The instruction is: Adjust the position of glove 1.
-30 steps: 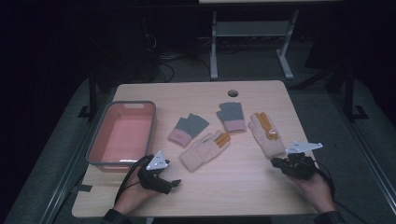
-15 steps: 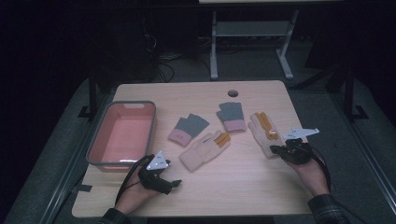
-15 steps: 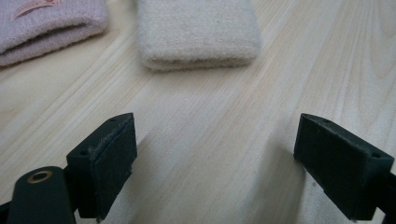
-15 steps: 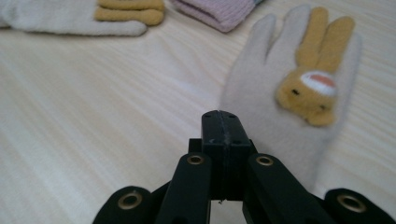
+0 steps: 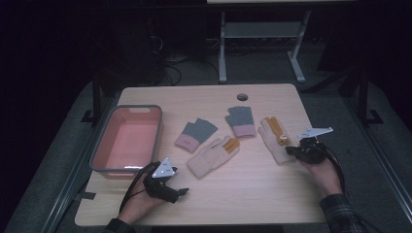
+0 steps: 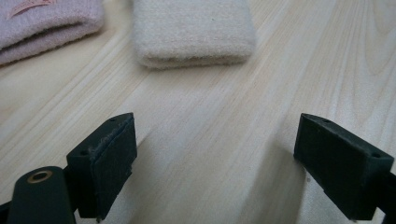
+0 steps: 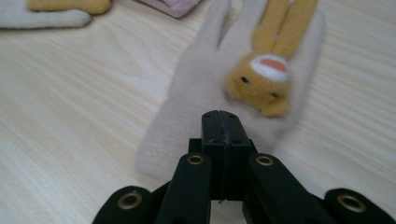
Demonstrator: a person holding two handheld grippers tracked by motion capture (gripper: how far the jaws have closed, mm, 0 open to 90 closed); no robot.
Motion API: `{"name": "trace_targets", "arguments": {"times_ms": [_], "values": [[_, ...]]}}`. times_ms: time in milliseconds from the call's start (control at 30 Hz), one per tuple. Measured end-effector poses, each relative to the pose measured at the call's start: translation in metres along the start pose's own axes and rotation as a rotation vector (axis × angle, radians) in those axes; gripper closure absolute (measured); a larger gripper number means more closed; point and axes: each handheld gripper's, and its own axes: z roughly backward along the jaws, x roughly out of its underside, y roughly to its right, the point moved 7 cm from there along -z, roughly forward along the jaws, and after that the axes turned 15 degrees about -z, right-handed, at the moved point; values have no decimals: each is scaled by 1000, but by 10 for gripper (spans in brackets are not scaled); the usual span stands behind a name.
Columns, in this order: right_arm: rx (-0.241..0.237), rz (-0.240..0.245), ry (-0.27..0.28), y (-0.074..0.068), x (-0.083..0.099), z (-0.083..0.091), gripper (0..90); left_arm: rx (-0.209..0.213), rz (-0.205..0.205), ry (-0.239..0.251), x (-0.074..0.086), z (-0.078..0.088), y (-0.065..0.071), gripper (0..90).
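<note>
Cream glove (image 5: 275, 140) with orange animal face lies at table's (image 5: 252, 194) right side. Right gripper (image 5: 294, 151), jaws pressed together, empty, sits at glove's cuff, having slid in from right. Left gripper (image 5: 182, 191) spread wide, resting near pink tub (image 5: 127, 141), unmoved.

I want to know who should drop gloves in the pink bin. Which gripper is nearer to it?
Left. The left gripper sits just off the pink bin's near corner; the right gripper is across the table, jaws shut at the rabbit glove.
</note>
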Motion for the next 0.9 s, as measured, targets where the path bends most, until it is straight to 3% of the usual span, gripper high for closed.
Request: {"name": "trace_targets", "arguments": {"times_ms": [100,400,900], "values": [[10,-1,-36,5,4,-9,900,-1,1,-1,0,0,0,125],[-18,4,-54,2,8,-9,900,-1,-4,-5,0,1,0,125],[-95,82,-104,-31,15,-10,900,-4,0,-5,1,1,1,125]]}}
